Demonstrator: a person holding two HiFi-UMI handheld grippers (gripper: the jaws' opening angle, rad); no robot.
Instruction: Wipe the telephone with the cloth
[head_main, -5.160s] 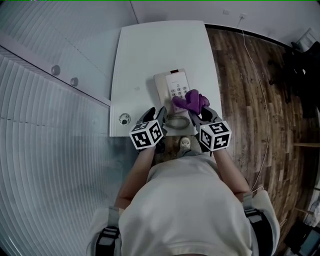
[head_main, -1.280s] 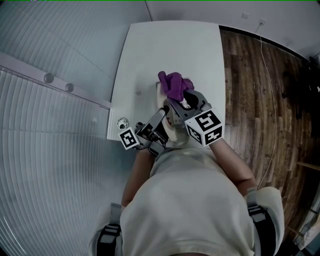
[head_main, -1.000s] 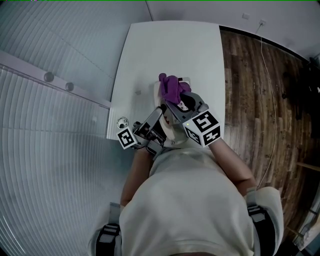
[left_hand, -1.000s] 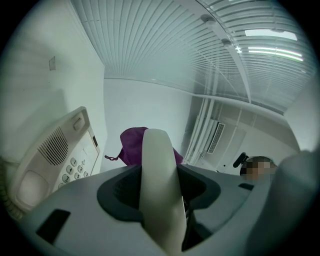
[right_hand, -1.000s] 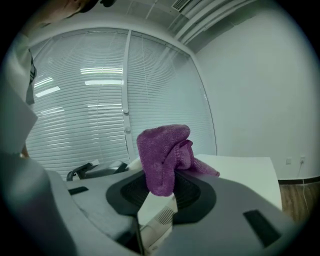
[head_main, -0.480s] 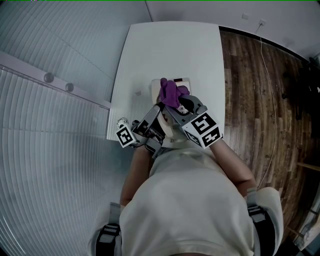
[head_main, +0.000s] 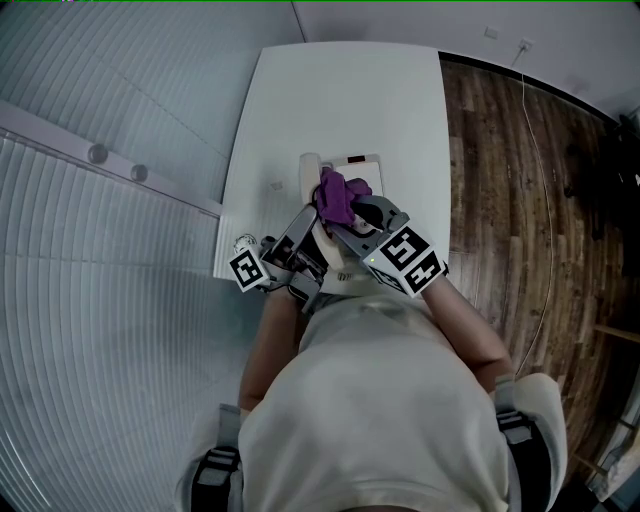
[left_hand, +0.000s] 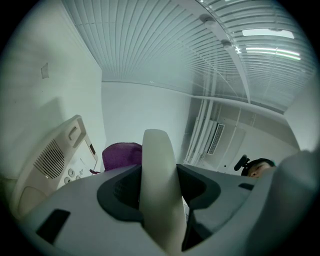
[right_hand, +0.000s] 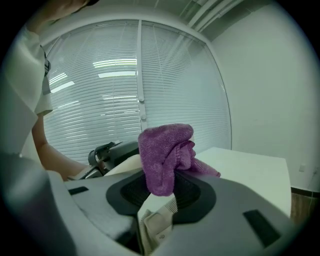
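clamps smooth, curved cream handset (left_hand: 156, 150) in left gripper (head_main: 297, 240). pinches bunched, fluffy purple cloth (right_hand: 162, 150) in right gripper (right_hand: 160, 192) over boxy telephone (head_main: 362, 163).

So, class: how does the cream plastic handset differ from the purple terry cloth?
The cream plastic handset is smooth and curved; the purple terry cloth is fuzzy and bunched. The left gripper holds the handset, the right gripper the cloth. Both are clamped between jaws.

cloth (right_hand: 165, 155) purple | handset (left_hand: 159, 190) cream | telephone base (left_hand: 52, 160) cream | table (head_main: 340, 90) white | floor (head_main: 500, 200) brown wood planks
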